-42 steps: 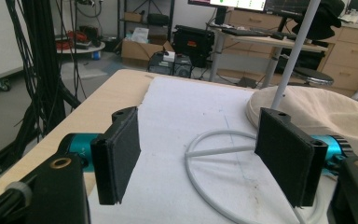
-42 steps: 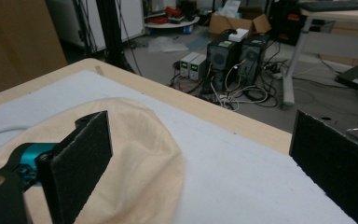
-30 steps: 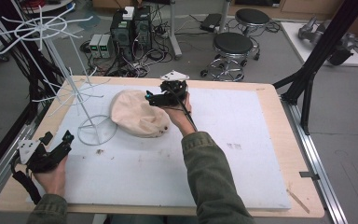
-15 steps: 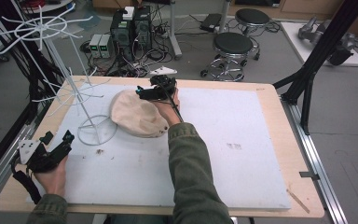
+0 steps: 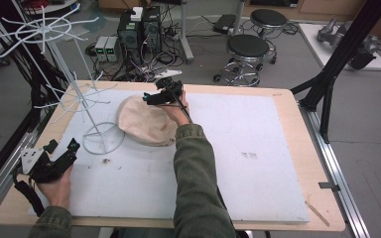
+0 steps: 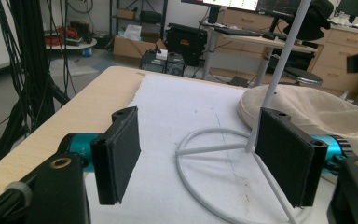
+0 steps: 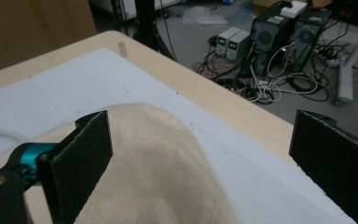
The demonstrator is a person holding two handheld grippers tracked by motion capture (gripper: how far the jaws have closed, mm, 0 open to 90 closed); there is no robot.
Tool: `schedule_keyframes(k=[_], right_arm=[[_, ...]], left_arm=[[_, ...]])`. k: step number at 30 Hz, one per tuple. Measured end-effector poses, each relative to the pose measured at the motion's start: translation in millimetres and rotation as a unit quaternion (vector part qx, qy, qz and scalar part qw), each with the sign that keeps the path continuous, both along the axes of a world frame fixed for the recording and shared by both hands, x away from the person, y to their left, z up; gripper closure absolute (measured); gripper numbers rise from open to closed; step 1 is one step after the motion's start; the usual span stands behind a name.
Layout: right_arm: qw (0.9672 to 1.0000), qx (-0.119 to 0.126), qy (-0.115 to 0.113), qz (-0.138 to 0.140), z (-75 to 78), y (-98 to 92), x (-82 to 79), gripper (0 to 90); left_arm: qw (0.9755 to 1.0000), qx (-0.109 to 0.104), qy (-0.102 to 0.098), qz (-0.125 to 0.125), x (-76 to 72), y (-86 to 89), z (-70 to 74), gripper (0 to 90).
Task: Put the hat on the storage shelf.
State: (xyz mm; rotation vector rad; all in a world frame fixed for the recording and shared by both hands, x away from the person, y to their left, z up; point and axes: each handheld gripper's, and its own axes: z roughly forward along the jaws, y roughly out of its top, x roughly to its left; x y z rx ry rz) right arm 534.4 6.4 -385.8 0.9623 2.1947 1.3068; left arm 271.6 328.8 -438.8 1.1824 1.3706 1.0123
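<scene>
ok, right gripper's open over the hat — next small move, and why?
Probably lower the right gripper a little onto the far edge of the beige hat and shut on the fabric. Its jaws stand wide apart above the crown, nothing between them, and the hat lies flat on the white mat beside the wire rack. The left gripper sits open, off to the near left.

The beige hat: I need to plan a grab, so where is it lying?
In the high view the beige hat lies left of centre on the white mat, beside the wire rack's ring base, under the right gripper.
</scene>
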Motion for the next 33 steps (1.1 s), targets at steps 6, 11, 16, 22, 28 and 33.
schedule_keyframes(k=[6,11,16,22,28,33], right_arm=[[0.9994,-0.026,0.023,0.006,-17.9,6.2,5.3,4.9],[0.9984,-0.051,0.026,0.004,-35.6,11.2,10.8,4.9],[0.9968,-0.064,0.047,0.004,-48.0,10.3,16.1,5.0],[0.9965,-0.068,0.05,0.0,-53.1,12.6,17.7,5.0],[0.9943,-0.086,0.062,0.009,-55.3,17.8,22.2,5.0],[0.9919,-0.113,0.056,0.014,-59.1,24.2,22.4,5.8]], left_arm=[[1.0,-0.002,0.0,-0.001,-0.2,-0.5,-0.1,30.7],[1.0,-0.005,0.002,-0.001,-0.2,0.1,-0.9,30.7],[1.0,-0.005,0.004,-0.002,-0.2,-0.5,-1.1,30.7],[1.0,-0.005,0.005,-0.004,0.5,-2.4,-1.4,30.7],[1.0,-0.005,0.004,-0.004,0.6,-2.3,-1.4,30.7],[1.0,-0.008,0.003,-0.002,0.5,-2.2,-1.3,30.7]])
